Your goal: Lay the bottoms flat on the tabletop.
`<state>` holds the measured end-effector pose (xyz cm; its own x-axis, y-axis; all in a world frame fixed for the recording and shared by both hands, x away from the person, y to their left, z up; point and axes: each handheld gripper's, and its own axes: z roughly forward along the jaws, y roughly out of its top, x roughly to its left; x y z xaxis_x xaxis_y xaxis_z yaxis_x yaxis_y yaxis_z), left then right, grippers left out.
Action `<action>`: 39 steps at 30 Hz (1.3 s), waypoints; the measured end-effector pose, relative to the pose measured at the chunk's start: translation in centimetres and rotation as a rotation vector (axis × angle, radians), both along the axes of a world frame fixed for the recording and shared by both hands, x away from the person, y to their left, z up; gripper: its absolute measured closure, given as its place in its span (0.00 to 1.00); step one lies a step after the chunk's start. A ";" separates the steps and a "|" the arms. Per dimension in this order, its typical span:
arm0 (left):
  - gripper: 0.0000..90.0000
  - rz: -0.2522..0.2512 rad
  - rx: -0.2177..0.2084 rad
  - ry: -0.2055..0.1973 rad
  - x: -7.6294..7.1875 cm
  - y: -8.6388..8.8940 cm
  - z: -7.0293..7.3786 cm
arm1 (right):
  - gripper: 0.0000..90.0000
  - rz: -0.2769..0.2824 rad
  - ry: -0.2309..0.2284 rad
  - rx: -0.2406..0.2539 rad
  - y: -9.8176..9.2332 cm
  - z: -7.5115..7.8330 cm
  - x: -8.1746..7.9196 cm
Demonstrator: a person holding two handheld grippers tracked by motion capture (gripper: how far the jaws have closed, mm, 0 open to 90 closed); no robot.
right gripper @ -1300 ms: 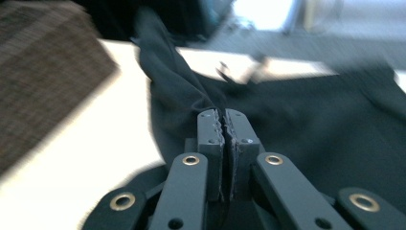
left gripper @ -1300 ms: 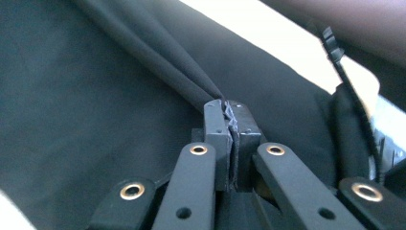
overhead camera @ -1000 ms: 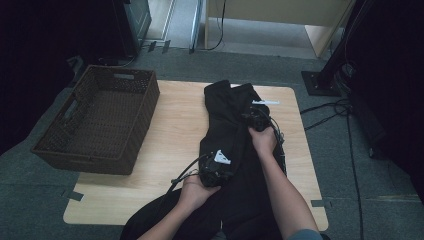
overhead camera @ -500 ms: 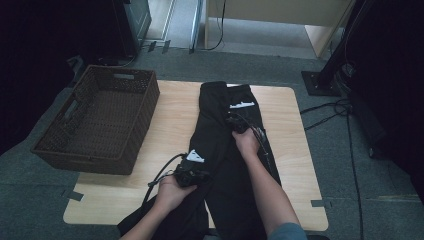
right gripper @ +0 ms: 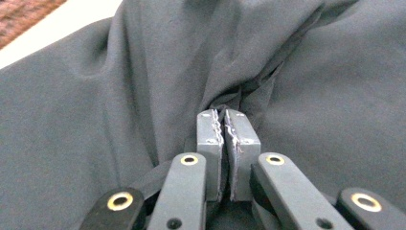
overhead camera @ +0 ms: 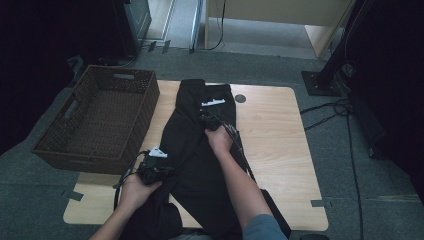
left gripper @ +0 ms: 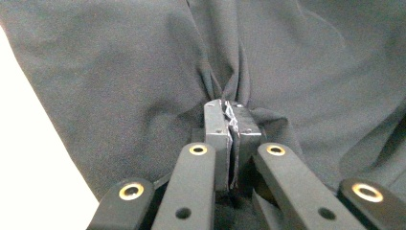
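One black garment (overhead camera: 200,150) is lying lengthwise down the middle of the wooden table (overhead camera: 280,150), its near end hanging off the edge toward the person. The left gripper (left gripper: 229,112) is pinching a fold of the fabric near the garment's left edge, jaws clamped tight with cloth bunching between the pads. The right gripper (right gripper: 224,122) is likewise clamping a gathered fold farther up the garment, close to a white label (overhead camera: 213,102). A brown wicker basket (overhead camera: 75,145) is sitting on the table's left side, just beside the garment.
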<state>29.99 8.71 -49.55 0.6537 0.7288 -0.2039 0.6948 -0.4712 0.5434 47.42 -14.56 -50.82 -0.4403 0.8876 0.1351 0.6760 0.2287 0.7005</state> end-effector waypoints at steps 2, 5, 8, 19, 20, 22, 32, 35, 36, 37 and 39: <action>0.98 0.025 0.001 0.012 0.1 1.1 0.1 | 0.95 0.013 -0.003 0.008 1.1 0.0 0.0; 0.98 0.054 -0.007 0.024 0.2 2.1 0.1 | 0.95 0.031 -0.013 0.009 2.3 -0.2 0.2; 0.98 0.053 -0.030 0.016 0.0 1.8 0.8 | 0.95 0.026 0.021 0.014 2.5 0.3 0.6; 0.99 -0.090 -0.184 -0.185 -1.9 -5.8 9.2 | 0.96 0.044 -0.126 0.125 -2.2 9.3 0.6; 0.99 -0.106 -0.195 -0.194 -1.9 -6.8 9.5 | 0.95 0.033 -0.153 0.141 -3.0 10.2 0.3; 0.99 -0.123 -0.206 -0.189 -1.7 -8.7 9.3 | 0.95 0.012 -0.182 0.136 -4.4 11.0 0.1; 0.73 -0.174 -0.129 -0.074 -0.4 -11.9 5.4 | 0.72 -0.104 -0.035 0.044 -10.1 5.0 0.2; 0.73 -0.149 -0.136 -0.072 0.2 -10.8 5.8 | 0.75 -0.100 -0.024 0.050 -10.7 4.5 -0.4; 0.73 -0.148 -0.128 -0.072 0.4 -10.5 5.8 | 0.75 -0.100 -0.024 0.050 -10.7 4.5 -0.4; 0.73 -0.137 -0.128 -0.074 0.5 -10.2 5.8 | 0.77 -0.085 -0.022 0.050 -10.4 4.5 -0.7; 0.73 -0.128 -0.112 -0.077 0.9 -9.3 5.6 | 0.76 -0.065 -0.020 0.049 -10.0 4.4 -1.2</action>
